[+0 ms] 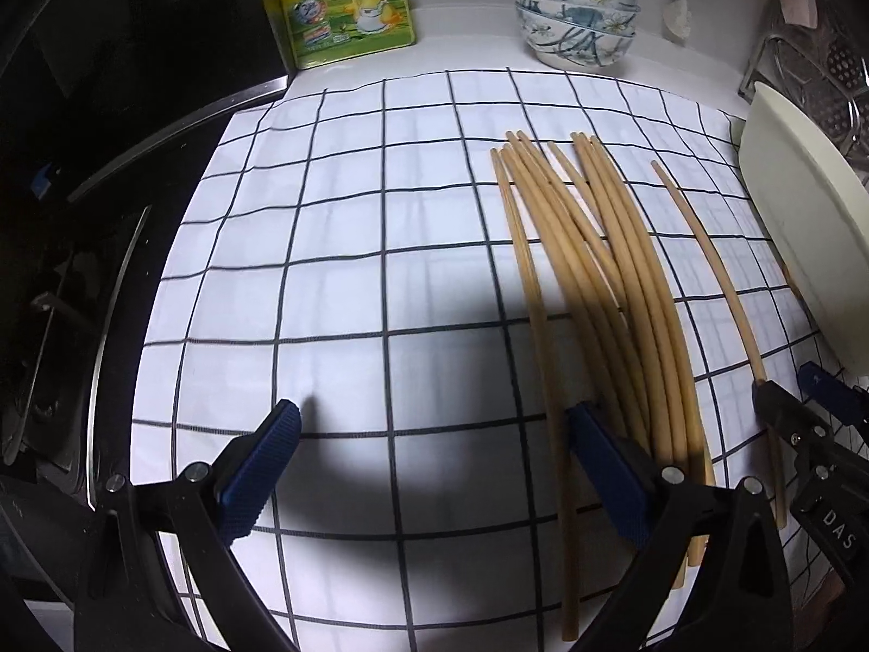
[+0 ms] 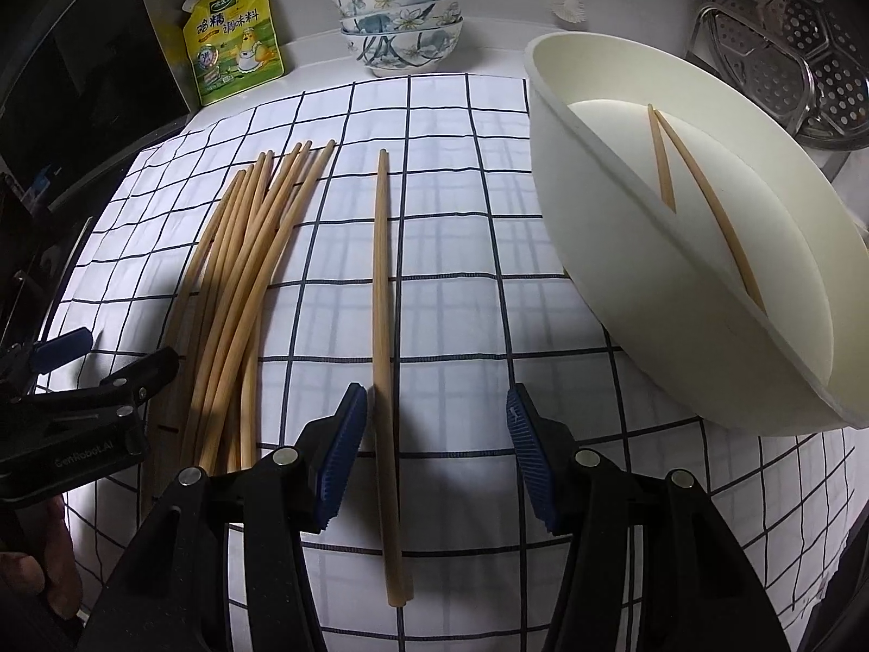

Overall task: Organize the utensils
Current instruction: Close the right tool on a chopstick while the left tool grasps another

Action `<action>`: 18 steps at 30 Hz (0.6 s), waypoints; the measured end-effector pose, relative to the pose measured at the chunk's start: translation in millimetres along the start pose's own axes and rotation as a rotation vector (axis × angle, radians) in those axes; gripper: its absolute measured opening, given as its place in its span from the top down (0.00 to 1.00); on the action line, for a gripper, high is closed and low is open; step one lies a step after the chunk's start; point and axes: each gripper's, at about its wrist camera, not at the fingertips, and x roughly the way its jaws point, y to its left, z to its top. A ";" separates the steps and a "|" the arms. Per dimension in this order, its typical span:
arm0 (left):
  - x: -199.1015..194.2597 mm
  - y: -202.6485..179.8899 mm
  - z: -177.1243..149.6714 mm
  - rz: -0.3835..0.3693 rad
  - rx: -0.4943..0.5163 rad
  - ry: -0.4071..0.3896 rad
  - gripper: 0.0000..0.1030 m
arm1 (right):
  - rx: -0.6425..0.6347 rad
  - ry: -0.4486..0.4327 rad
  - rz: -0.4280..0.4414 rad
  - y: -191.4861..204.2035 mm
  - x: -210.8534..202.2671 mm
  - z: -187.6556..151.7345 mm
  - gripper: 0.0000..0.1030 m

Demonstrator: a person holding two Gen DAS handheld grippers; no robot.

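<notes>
A: Where are the chopsticks?

B: Most lie in a loose bundle (image 2: 239,293) on the checked cloth (image 2: 461,315). A single pair (image 2: 383,293) lies apart from it, toward the cream tub (image 2: 614,282), which already has two chopsticks (image 2: 700,190) inside.

A: And your grippers?

B: My right gripper (image 2: 434,451) is spread wide over the near end of that single pair, which lies just beside the left pad without being pinched. My left gripper (image 1: 434,467) is spread too, nothing between its pads, with its right finger over the near ends of the bundle.

A: Any writing?

B: "DAS" on the right gripper's body, "GenRobot.AI" on the left one's. The yellow-green seasoning pouch (image 2: 233,38) beside the stacked floral bowls (image 2: 402,27) carries Chinese characters and a cartoon chicken.
</notes>
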 end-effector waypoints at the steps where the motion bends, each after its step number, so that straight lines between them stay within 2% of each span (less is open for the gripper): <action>1: 0.2 1.3 0.2 -0.001 -0.005 0.001 0.05 | -0.002 0.000 -0.001 1.4 0.5 0.3 0.50; 5: 2.0 2.3 4.7 0.013 -0.009 -0.008 0.06 | -0.023 -0.006 -0.009 6.1 3.4 3.0 0.50; 8: 3.6 1.5 10.5 0.004 -0.017 -0.020 0.16 | -0.046 -0.018 -0.016 9.3 6.8 5.4 0.50; 10: 2.9 -1.2 13.6 -0.019 -0.016 -0.023 0.29 | -0.061 -0.024 -0.014 10.3 7.8 6.9 0.53; 12: 0.5 -5.5 13.6 -0.038 -0.009 -0.024 0.40 | -0.079 -0.030 -0.001 13.2 8.6 8.0 0.60; 14: -1.0 -9.6 14.2 -0.052 0.004 -0.027 0.52 | -0.103 -0.029 0.017 17.6 9.3 8.9 0.74; 15: -2.2 -11.7 13.2 -0.058 0.009 -0.027 0.60 | -0.112 -0.027 0.022 19.7 9.5 9.5 0.77; 16: -3.0 -13.3 13.6 -0.064 0.016 -0.026 0.71 | -0.124 -0.022 0.025 22.1 9.6 10.2 0.88; 17: -3.3 -14.5 14.7 -0.073 0.022 -0.021 0.78 | -0.133 -0.016 0.030 24.1 9.8 11.0 0.94; 18: -4.6 -16.0 13.9 -0.079 0.024 -0.017 0.89 | -0.137 -0.007 0.034 24.9 10.1 11.9 0.94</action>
